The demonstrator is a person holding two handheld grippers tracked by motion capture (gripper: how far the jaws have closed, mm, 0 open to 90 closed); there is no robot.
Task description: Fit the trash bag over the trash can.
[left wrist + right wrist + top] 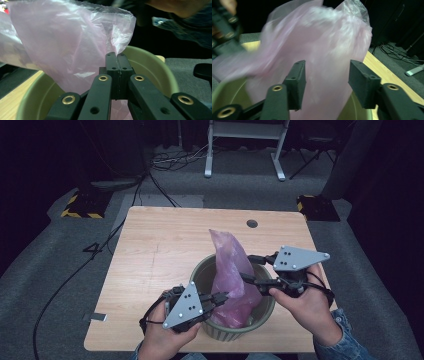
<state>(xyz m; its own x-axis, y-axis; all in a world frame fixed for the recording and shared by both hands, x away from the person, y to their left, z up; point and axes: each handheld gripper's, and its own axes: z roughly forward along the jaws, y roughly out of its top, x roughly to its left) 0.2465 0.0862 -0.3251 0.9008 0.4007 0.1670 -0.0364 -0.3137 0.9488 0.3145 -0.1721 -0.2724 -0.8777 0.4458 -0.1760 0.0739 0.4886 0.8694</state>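
Lower left of the high view: my left gripper (pixel 223 296) is clamped on the near edge of the pink plastic bag (pixel 231 270), anchoring it against the green bin (pixel 265 312) at lower centre of the surface (pixel 160 245). Right of centre: right gripper (pixel 246 268) stands unclenched beside the bag (nothing pinched), probably to regrip its far edge.

Pink bag (pixel 231 270) upright, blocking bin (pixel 267 312) mouth.
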